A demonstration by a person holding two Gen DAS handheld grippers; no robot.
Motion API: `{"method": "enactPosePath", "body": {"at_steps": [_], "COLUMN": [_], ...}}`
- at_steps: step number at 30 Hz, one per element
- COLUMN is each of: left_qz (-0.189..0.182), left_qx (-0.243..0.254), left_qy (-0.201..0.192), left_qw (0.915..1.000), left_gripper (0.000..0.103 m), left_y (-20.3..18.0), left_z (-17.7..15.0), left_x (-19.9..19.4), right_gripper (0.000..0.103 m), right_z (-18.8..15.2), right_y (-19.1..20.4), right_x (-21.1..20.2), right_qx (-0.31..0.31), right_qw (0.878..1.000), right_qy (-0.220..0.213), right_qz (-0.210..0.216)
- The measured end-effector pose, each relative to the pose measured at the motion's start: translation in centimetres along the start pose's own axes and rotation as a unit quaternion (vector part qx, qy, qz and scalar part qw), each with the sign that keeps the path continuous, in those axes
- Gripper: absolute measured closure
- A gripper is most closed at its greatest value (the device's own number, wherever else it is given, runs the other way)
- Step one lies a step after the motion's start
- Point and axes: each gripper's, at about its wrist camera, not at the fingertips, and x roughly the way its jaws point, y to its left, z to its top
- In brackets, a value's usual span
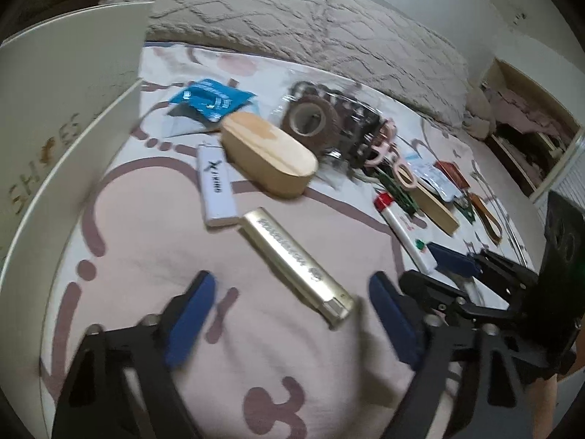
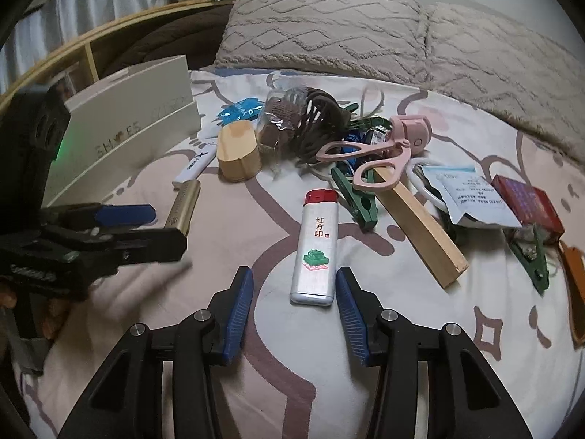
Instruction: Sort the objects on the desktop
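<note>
Both tools are at the reach stage of the sort, each lined up on one object and neither holding anything. In the right wrist view the right gripper (image 2: 294,305) sits at lower centre with its blue fingers (image 2: 239,314) spread wide, and the foot of the white lighter with the red cap (image 2: 315,247) lies just between the tips, flat on the patterned bedsheet (image 2: 420,347). In the left wrist view the left gripper (image 1: 292,320) is likewise spread, its tips at the lower middle of the frame on either side of the near end of the gold metal case (image 1: 298,261), which runs diagonally up toward the centre. The white shoe box (image 2: 131,135) stands at the upper left, a likely bin, though that is a guess. Next, each tool probably needs to ease forward so the fingers straddle the body squarely, then close; the case lies skewed across the left tips, so a slight wrist turn seems needed first.
</note>
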Motion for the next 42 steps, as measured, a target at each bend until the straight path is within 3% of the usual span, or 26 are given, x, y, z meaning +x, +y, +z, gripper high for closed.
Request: {"method": "enactPosePath", "body": {"at_steps": [2,6,9,11,14,21,27,32,37,42], "left_qz": [0.002,0.000,0.001,-0.002,-0.010,-0.017,0.004,-0.007,-0.020,-0.030], "left_qx": [-0.013,-0.019,-0.015,-0.013,-0.008,0.011,0.021,0.006,-0.015,-0.003], "left_qy": [-0.004,-0.006,-0.007,-0.007,-0.005,0.006,0.012,0.008,0.004,0.007], "left_qw": [0.9999,0.9998,0.9999,0.9999,0.9999,0.9998,0.9997,0.9999,0.9997,0.9995], "left_gripper": [0.036,0.039,0.040,0.051,0.060,0.063,0.063,0.063,0.074,0.079], "left_y": [0.5,0.6,0.5,0.4,0.2,-0.9,-1.9,-1.3,-0.5,-0.9], "left_z": [0.1,0.1,0.1,0.1,-0.1,-0.2,-0.1,0.1,0.1,-0.3], "left_x": [-0.1,-0.1,-0.2,-0.3,-0.3,0.0,0.6,0.9,0.6,0.2], "right_gripper": [0.061,0.078,0.079,0.079,0.079,0.079,0.079,0.079,0.078,0.078], "right_z": [-0.1,-0.1,-0.2,-0.2,-0.4,-1.5,-2.7,-4.0,-5.3,-6.4], "right_y": [0.2,0.5,0.6,0.6,0.9,2.1,2.6,3.4,4.8,6.1], "right_x": [-0.1,-0.4,-0.6,-0.6,-0.9,-1.7,-2.7,-3.9,-5.1,-6.0], "right_qx": [-0.002,-0.006,-0.010,-0.012,-0.013,-0.011,0.006,0.017,0.014,0.005], "right_qw": [1.000,0.999,0.998,0.998,0.999,0.999,0.999,0.999,1.000,1.000], "right_qy": [-0.002,-0.010,-0.014,-0.015,-0.011,-0.002,0.003,0.005,0.006,0.007], "right_qz": [-0.016,-0.049,-0.055,-0.056,-0.052,-0.046,-0.039,-0.031,-0.027,-0.022]}}
